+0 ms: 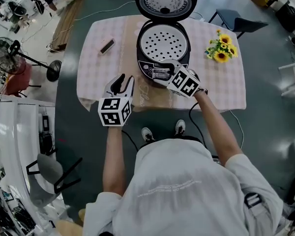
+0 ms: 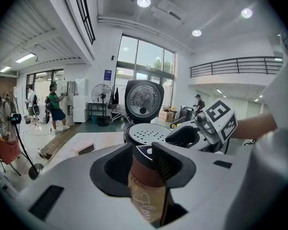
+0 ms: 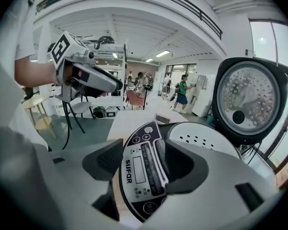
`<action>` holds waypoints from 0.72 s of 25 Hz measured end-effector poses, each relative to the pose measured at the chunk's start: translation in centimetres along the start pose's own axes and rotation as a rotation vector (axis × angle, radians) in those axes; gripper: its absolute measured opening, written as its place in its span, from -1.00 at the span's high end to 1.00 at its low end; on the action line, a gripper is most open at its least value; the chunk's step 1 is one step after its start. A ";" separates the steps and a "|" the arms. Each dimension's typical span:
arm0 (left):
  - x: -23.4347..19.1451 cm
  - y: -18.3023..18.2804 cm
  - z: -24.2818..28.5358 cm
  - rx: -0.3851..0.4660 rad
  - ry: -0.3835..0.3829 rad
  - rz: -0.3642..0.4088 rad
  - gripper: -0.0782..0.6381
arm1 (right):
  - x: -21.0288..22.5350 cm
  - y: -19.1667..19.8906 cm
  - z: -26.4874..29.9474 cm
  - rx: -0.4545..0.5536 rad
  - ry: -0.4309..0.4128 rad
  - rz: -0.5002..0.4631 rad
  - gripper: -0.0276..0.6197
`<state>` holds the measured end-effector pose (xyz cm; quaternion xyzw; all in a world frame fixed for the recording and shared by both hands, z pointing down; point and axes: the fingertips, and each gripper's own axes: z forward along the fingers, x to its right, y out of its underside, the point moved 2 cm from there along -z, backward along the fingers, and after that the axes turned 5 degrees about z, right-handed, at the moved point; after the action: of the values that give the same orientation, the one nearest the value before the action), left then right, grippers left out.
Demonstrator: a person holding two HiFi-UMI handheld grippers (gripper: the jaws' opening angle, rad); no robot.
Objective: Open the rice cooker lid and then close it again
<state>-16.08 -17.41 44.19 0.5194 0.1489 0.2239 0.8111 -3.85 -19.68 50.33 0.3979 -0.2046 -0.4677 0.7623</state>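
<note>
- The rice cooker (image 1: 163,53) stands at the far middle of the table (image 1: 96,77), on a brown mat (image 1: 148,97). Its lid (image 1: 164,1) stands upright on the far side, so the perforated tray (image 1: 163,43) inside lies bare. I judge the opening as done and the closing as not yet begun.
- The right gripper (image 1: 165,74) is at the near front of the cooker. Its jaws are wide apart and the control panel (image 3: 141,171) shows between them, but the pads do not press on it, so it holds nothing. It is probably here because the lid release sits at this front edge.
- The left gripper (image 1: 123,83) hovers just left of the cooker, above the near part of the table. Its jaws are partly apart and empty; only the mat and the panel show through the gap. Held aside like this, it leaves the lid's path free.
- To close the lid, a gripper must reach to the far side and push the lid down toward the near side.
</note>
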 end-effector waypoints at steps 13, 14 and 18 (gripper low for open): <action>-1.1 -6.4 0.5 0.118 -0.006 0.091 0.40 | 6.8 -2.3 -10.1 0.307 0.269 0.256 0.14; -1.1 -7.0 0.6 0.129 -0.004 0.096 0.40 | 7.5 -2.5 -11.2 0.322 0.303 0.263 0.14; -0.9 -9.0 0.5 0.169 0.012 0.122 0.40 | 9.3 -3.0 -15.6 0.351 0.439 0.254 0.15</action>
<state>-14.72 -21.52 36.28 0.5927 0.1401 0.2624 0.7485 9.63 -22.12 37.98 0.5860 -0.1609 -0.2290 0.7604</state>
